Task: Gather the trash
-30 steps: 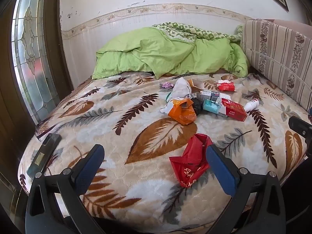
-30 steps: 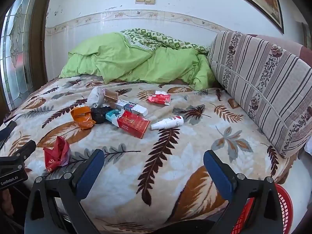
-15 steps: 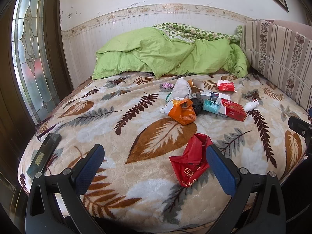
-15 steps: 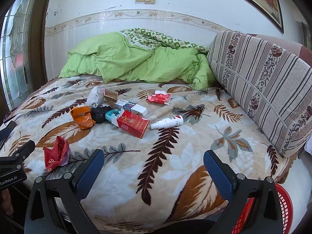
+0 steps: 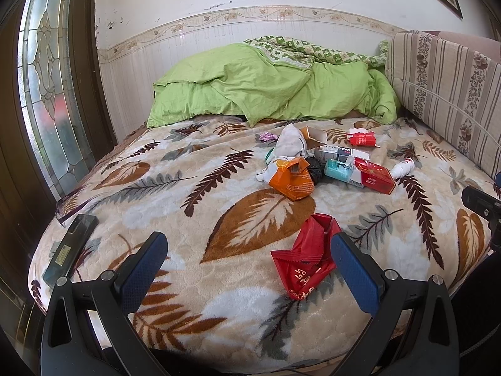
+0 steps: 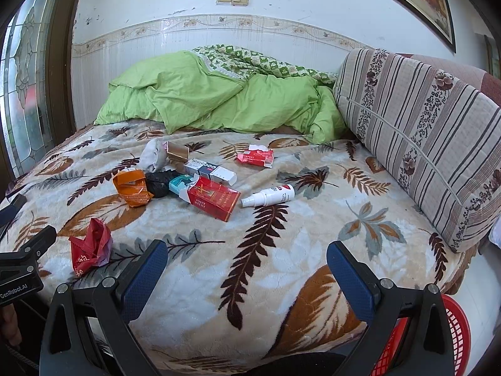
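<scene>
Trash lies scattered on a leaf-patterned bed. A crumpled red wrapper (image 5: 305,263) (image 6: 90,246) sits nearest, just inside the right finger of my left gripper (image 5: 247,266), which is open and empty. Farther back lie an orange pouch (image 5: 291,180) (image 6: 132,188), a red carton (image 5: 374,178) (image 6: 214,200), a teal box (image 5: 338,169), a white spray bottle (image 6: 269,195) and a small red packet (image 6: 255,156). My right gripper (image 6: 245,271) is open over the bed's near edge, holding nothing.
A red plastic basket (image 6: 451,338) stands on the floor at the lower right. A dark phone (image 5: 70,247) lies near the bed's left edge. A green duvet (image 5: 269,91) is heaped at the back, and a striped headboard cushion (image 6: 416,125) lines the right side.
</scene>
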{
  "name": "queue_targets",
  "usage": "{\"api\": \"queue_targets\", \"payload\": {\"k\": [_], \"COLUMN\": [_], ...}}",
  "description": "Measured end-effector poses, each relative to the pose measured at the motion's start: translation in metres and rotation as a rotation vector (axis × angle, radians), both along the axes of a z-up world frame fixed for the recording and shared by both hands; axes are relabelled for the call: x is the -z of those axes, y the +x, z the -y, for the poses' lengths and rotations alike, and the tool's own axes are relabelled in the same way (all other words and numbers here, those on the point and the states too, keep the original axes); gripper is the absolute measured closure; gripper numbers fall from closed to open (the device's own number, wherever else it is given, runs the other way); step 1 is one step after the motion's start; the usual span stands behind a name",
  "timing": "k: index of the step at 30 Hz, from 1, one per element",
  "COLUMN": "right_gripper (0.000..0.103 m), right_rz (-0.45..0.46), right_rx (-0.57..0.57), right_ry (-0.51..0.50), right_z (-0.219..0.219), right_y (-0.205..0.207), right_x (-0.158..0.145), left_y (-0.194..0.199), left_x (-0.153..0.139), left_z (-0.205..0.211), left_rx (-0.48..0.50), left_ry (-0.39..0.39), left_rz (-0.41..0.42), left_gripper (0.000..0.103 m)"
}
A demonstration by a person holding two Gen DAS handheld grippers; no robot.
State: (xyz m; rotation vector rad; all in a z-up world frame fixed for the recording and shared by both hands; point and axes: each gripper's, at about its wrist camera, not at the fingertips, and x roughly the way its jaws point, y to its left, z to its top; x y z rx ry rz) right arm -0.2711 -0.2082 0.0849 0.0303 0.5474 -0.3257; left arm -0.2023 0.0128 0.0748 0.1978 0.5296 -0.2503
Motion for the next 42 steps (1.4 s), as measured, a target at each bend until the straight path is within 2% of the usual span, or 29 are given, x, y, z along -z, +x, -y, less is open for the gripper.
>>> {"api": "queue_targets", "payload": {"k": [10, 13, 16, 20, 23, 26, 31, 33, 35, 37, 38, 42], "right_gripper": [0.001, 0.001, 0.001, 0.002, 0.002, 0.003, 0.003, 0.003, 0.003, 0.003, 0.003, 0.004], "right_rz": [0.000, -0.001, 0.002, 0.005, 0.006, 0.014, -0.022, -0.063, -0.045, -0.027, 0.000, -0.067], "right_rx": [0.001, 0.000, 0.000, -0.002, -0.006, -0.017, -0.040, -0.058, -0.103, -0.172, -0.224, -0.344], "right_ry": [0.005, 0.032, 0.083, 0.207, 0.194, 0.197, 0.222, 0.234, 0.257, 0.290, 0.289, 0.200], "right_z": [-0.001, 0.001, 0.013, 0.023, 0.023, 0.023, 0.026, 0.027, 0.027, 0.026, 0.024, 0.017], "right_y": [0.001, 0.001, -0.001, 0.002, 0.002, 0.001, 0.006, 0.011, 0.018, 0.031, 0.041, 0.091], "right_x": [-0.003, -0.008, 0.004, -0.002, 0.000, 0.002, 0.003, 0.003, 0.003, 0.002, 0.001, -0.004], "left_y": [-0.001, 0.003, 0.013, 0.021, 0.029, 0.041, 0.064, 0.071, 0.077, 0.084, 0.088, 0.102], "left_x": [0.003, 0.007, 0.014, 0.023, 0.028, 0.038, 0.061, 0.062, 0.058, 0.053, 0.052, 0.050], "left_z": [0.002, 0.003, 0.003, 0.010, 0.021, 0.032, 0.045, 0.047, 0.051, 0.053, 0.053, 0.046], "left_rx": [0.006, 0.017, 0.037, 0.073, 0.099, 0.106, 0.098, 0.096, 0.102, 0.095, 0.094, 0.072], "left_ry": [-0.002, -0.017, -0.040, -0.050, -0.030, 0.007, 0.085, 0.082, 0.093, 0.099, 0.092, 0.041], "left_rz": [-0.014, -0.056, -0.137, -0.207, -0.229, -0.277, -0.380, -0.381, -0.359, -0.323, -0.320, -0.335], "left_gripper": [0.000, 0.000, 0.000, 0.000, 0.003, 0.008, 0.036, 0.039, 0.053, 0.061, 0.062, 0.062]}}
